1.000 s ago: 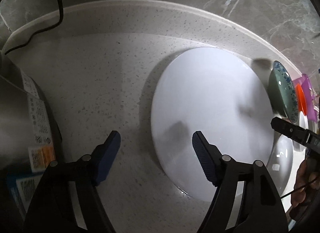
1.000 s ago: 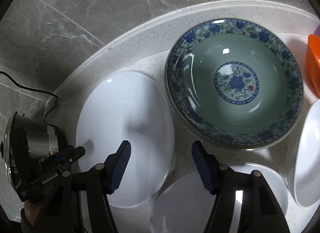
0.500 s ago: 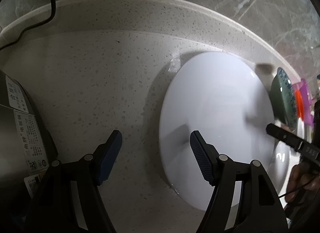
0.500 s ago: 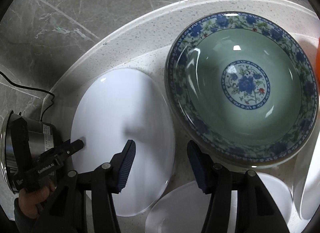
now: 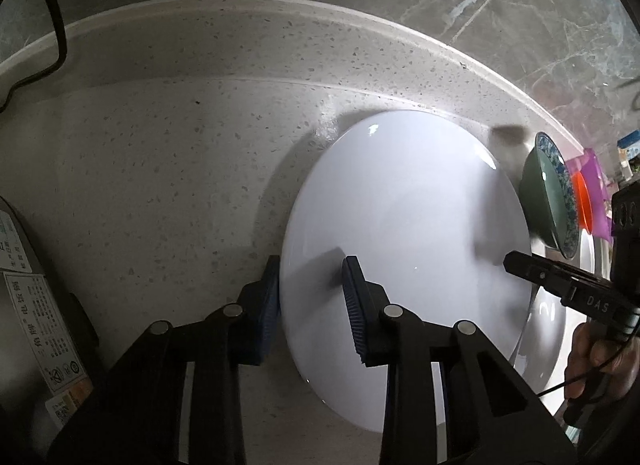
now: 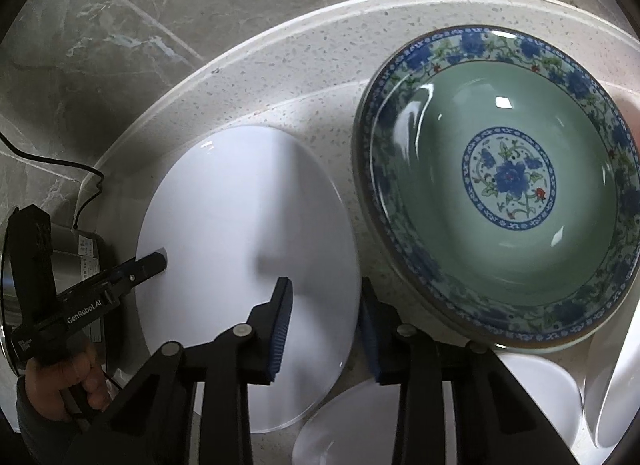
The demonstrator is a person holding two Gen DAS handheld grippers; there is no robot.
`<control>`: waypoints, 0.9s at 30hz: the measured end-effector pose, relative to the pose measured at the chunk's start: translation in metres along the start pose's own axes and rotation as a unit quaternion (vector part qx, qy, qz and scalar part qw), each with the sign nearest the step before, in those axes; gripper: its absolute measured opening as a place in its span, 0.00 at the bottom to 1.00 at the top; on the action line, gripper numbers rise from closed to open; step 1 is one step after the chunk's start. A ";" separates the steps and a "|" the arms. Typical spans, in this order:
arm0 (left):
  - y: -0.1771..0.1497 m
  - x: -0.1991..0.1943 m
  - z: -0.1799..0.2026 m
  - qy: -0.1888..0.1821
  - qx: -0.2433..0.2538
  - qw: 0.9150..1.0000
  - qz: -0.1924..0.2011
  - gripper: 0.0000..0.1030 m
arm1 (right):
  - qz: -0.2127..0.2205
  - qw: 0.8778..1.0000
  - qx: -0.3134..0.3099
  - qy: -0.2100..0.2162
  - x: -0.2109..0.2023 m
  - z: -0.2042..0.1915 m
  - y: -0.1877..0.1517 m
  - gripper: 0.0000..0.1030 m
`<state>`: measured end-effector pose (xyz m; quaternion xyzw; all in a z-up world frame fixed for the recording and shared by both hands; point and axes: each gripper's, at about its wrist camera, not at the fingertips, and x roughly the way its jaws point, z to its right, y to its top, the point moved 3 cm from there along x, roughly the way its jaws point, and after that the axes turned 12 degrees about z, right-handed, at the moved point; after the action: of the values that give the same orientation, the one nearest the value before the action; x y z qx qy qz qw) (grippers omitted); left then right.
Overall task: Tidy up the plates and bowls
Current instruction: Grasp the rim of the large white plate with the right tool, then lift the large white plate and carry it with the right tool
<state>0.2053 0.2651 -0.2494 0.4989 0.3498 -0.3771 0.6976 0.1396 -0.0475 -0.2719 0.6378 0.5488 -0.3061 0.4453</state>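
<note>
Your left gripper point(image 5: 310, 297) and right gripper point(image 6: 324, 321) have just been closing, each astride an opposite rim of the large white plate point(image 6: 244, 233), nothing stacked yet: the blue-and-green floral bowl point(image 6: 508, 185) sits at its three o'clock, other white dishes point(image 6: 352, 425) at five.

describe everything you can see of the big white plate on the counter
The big white plate is round, plain and glossy, ceramic by the look, empty. It lies flat on the speckled counter beside the green floral bowl. The left gripper and right gripper each straddle an opposite edge, jaws just closing over the rim; whether the pads press yet is unclear. Its near edge overlaps a smaller white dish.
</note>
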 end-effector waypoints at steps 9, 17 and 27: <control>-0.001 0.003 0.009 0.014 0.014 1.000 -0.003 0.30 | -0.006 1.000 0.003 -0.010 -0.001 0.009 -0.002 0.23; -0.006 0.004 0.033 0.047 0.066 0.997 -0.001 0.35 | -0.004 1.000 -0.017 -0.026 0.000 0.002 -0.004 0.24; -0.013 0.000 0.050 0.053 0.065 0.996 0.006 0.36 | -0.004 0.999 -0.035 -0.035 0.007 -0.014 -0.007 0.24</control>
<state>0.1997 0.2141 -0.2422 0.5650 0.3579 -0.3676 0.6462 0.1325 -0.0322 -0.2738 0.6087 0.5458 -0.3100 0.4852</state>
